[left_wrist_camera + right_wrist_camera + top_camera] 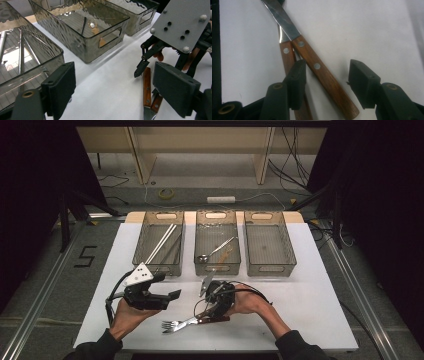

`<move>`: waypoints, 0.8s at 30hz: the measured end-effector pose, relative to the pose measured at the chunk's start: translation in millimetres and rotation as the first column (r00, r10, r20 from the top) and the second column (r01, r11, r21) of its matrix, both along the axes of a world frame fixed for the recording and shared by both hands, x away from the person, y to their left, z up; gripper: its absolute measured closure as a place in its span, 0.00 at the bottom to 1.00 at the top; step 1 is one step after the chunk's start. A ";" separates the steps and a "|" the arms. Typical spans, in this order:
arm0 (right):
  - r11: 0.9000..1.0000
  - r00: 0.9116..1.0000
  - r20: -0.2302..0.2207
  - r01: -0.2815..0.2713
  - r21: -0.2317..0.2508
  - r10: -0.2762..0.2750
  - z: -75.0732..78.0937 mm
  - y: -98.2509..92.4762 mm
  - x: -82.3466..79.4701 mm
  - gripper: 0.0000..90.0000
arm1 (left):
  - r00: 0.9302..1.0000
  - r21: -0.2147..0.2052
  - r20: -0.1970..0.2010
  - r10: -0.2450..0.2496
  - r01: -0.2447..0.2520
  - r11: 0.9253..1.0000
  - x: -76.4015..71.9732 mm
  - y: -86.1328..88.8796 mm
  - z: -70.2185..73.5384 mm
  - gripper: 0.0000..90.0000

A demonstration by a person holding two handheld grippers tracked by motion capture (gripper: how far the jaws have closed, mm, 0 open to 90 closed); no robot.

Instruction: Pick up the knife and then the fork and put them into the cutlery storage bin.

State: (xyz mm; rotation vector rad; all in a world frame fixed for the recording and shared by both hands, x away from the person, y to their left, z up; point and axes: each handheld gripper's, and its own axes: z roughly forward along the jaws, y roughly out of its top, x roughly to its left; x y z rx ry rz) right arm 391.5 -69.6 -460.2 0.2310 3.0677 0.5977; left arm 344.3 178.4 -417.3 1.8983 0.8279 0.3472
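Observation:
Two wooden-handled pieces of cutlery (322, 75) lie crossed on the white table (300, 300); their fork heads (172, 325) point left. My right gripper (327, 82) is open and low over them, with the upper handle between its jaws and the second handle (286, 56) passing under the left jaw. In the high view the right gripper (212, 310) sits at front centre. My left gripper (172, 297) is open and holds nothing, just left of it. From the left gripper (117, 95) view, the right gripper's grey plate (182, 22) and the handles (147, 85) are close ahead.
Three smoked plastic bins stand in a row at the back. The left bin (141, 237) holds long metal sticks (161, 242). A spoon (202, 258) and a wooden-handled piece lie in the middle bin (216, 268). Nothing lies in the right bin (270, 265).

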 end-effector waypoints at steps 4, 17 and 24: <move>1.000 1.000 0.005 -0.019 0.014 0.019 -3.0 1.4 1.0 0.59 | 1.000 0.005 0.000 -0.003 0.003 1.000 0.1 -0.1 -0.3 0.20; 0.999 1.000 -0.002 -0.032 -0.025 0.032 -5.6 4.2 -1.6 0.63 | 1.000 0.005 0.003 -0.001 0.001 1.000 0.3 -0.3 -0.4 0.20; 0.998 0.998 0.026 -0.048 -0.039 0.049 -4.9 5.7 -6.3 0.68 | 1.000 0.010 0.003 0.000 0.000 1.000 0.1 -0.6 -0.7 0.21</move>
